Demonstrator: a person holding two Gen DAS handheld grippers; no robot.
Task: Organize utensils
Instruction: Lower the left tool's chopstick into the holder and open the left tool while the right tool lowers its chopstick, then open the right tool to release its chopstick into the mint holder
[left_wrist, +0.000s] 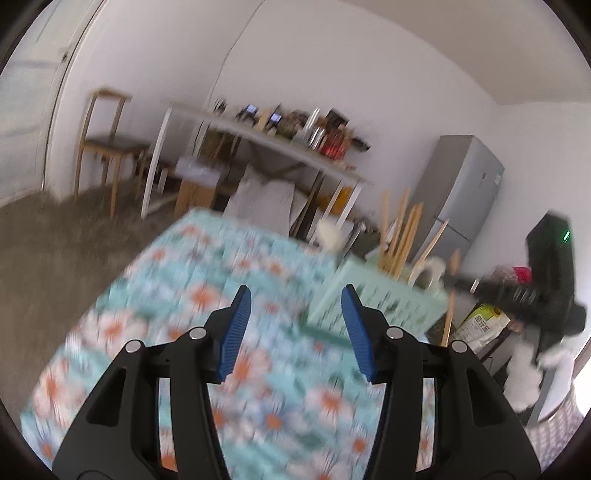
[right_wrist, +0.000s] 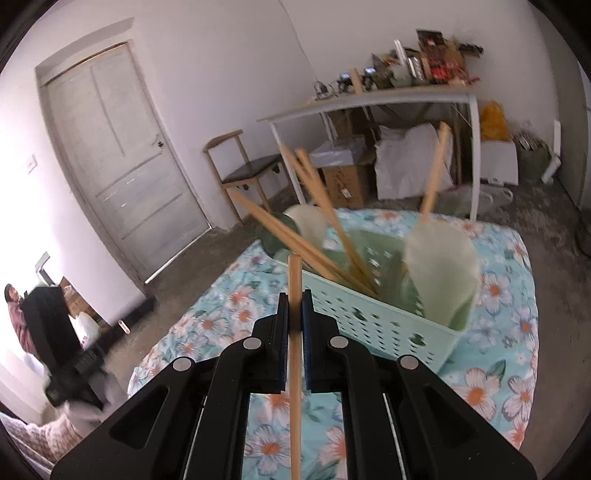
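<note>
Your right gripper (right_wrist: 294, 310) has its fingers clamped on a wooden chopstick (right_wrist: 294, 350), held upright just before the near wall of the green basket (right_wrist: 388, 325) on the flowered bench. It is light, stiff, probably slick; grip mid-shaft. Your left gripper (left_wrist: 295, 314) hangs wide open, empty.

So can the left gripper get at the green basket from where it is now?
Probably yes. The left gripper is open and empty, and the green basket sits just ahead and slightly right on the floral cloth, with nothing visible between them.
</note>
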